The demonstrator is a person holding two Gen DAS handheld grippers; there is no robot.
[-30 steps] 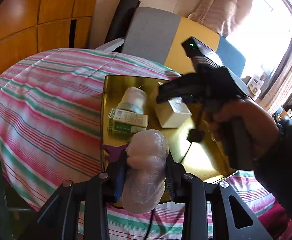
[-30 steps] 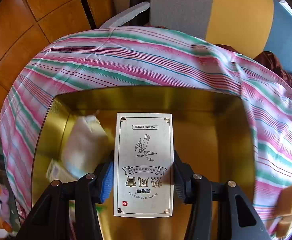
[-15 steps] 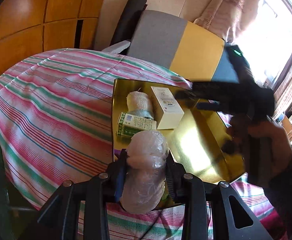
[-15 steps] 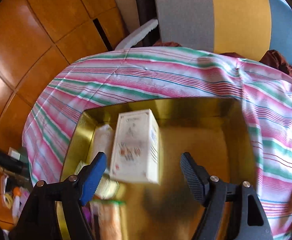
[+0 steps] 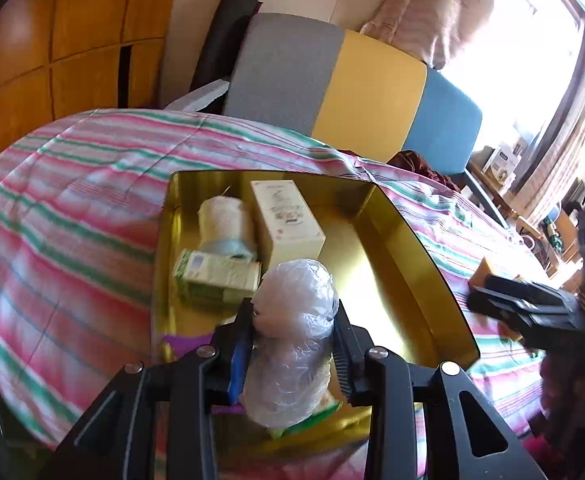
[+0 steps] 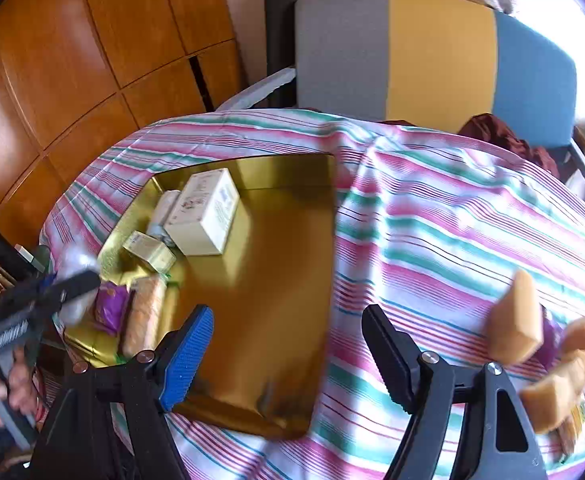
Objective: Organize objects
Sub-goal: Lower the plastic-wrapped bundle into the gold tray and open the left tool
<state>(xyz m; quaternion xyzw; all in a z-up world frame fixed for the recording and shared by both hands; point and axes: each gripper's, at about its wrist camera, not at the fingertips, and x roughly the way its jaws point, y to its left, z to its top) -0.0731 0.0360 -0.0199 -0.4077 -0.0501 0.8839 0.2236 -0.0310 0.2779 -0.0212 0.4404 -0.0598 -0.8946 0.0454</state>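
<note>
Released white box (image 6: 204, 211) now on tray (image 6: 260, 320); right hand-held gripper (image 6: 288, 354) apart, withdrawn.

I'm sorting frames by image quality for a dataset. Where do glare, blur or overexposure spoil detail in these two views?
Left wrist view: the window at upper right is blown out white, and the right gripper at the edge is smeared by motion; the wrapped bundle is sharp. Right wrist view: the gold tray shows soft reflections and blurred edges, and the tan blocks at right are streaked.
</note>
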